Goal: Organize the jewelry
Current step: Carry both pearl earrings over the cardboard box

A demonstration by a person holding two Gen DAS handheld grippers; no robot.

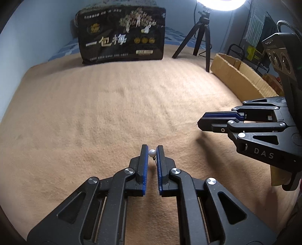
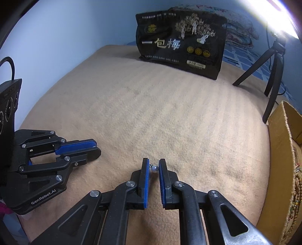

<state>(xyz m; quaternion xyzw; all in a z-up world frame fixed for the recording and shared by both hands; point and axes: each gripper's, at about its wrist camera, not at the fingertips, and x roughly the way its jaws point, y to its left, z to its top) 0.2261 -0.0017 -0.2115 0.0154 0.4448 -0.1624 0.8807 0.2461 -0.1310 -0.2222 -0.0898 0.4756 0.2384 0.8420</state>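
My left gripper (image 1: 152, 150) and right gripper (image 2: 153, 165) each clamp a small white pearl earring (image 1: 152, 153) above the tan blanket (image 1: 113, 105).

From my station I cannot read the small print on the black bag (image 1: 122, 35); only the large characters are clear. The lamp (image 1: 220, 3) is cut by the top edge and burns out to white, so its shape is lost. The cardboard box (image 2: 283, 169) runs out of the right wrist picture, and the beaded strings (image 2: 296, 190) inside it are too blurred to count. The wire under the pearl (image 1: 152, 153) in the left gripper (image 1: 152, 150) is perhaps a hook; it is too fine to tell. The person holding the grippers is out of both views.
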